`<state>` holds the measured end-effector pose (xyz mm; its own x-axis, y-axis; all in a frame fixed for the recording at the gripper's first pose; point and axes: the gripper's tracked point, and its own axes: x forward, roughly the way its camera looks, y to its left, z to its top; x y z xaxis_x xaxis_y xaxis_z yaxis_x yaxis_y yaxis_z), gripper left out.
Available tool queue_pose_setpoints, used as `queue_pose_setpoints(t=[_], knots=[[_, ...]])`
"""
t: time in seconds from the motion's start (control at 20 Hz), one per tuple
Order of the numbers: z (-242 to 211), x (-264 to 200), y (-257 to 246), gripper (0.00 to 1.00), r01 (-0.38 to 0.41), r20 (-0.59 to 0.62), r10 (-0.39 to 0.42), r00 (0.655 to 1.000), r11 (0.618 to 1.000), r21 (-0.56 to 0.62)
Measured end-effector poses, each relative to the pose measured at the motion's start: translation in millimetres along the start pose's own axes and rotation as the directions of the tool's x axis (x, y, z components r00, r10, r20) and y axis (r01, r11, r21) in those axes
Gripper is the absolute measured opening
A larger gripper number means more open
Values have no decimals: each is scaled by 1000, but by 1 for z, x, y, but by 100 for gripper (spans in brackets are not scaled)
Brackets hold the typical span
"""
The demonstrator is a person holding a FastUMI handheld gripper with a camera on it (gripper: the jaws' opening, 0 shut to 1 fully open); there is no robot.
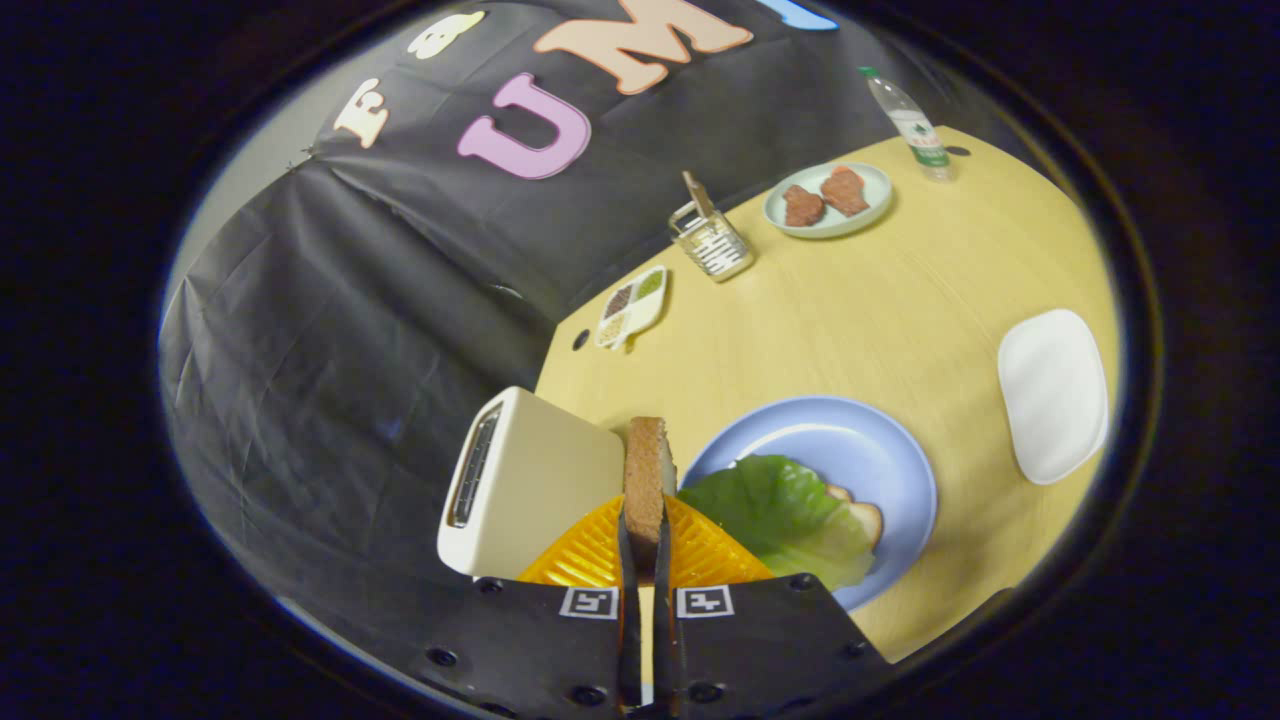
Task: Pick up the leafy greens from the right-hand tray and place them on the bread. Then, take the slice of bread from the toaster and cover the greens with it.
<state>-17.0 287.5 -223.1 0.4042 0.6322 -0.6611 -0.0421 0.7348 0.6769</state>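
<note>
Bread slice (647,478) stands on edge between the two fingers of the gripper (645,560), which are closed on it, one pressing each flat face, so the slice shows only its crust edge and points straight ahead along the fingers. It appears to be held clear of the toaster (530,490), which stands just to the left, its slot facing up and away.

The target lies to the right of the held slice and a little ahead: a blue plate (860,440) on the yellow surface (830,320), carrying the leafy greens (775,515) spread over the lower bread (862,517), of which only a corner peeks out beyond the leaf. So the greens are already in place and the covering step is in hand.

That step turns on two things, as I judge it: a short shift rightward over the plate, and a quarter turn of the slice from upright to flat, so its broad face meets the leaf.

The white tray (1052,393) sits well apart, farther right.
</note>
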Motion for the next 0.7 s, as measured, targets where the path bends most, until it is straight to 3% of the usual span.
queue_pose_setpoints(t=[0.2, 0.7], knots=[[-5, -1, -26, 7, 50, -3, -49, 999, 998, 40], [-20, -19, -69, 85, 168, -37, -171, 985, 983, -73]])
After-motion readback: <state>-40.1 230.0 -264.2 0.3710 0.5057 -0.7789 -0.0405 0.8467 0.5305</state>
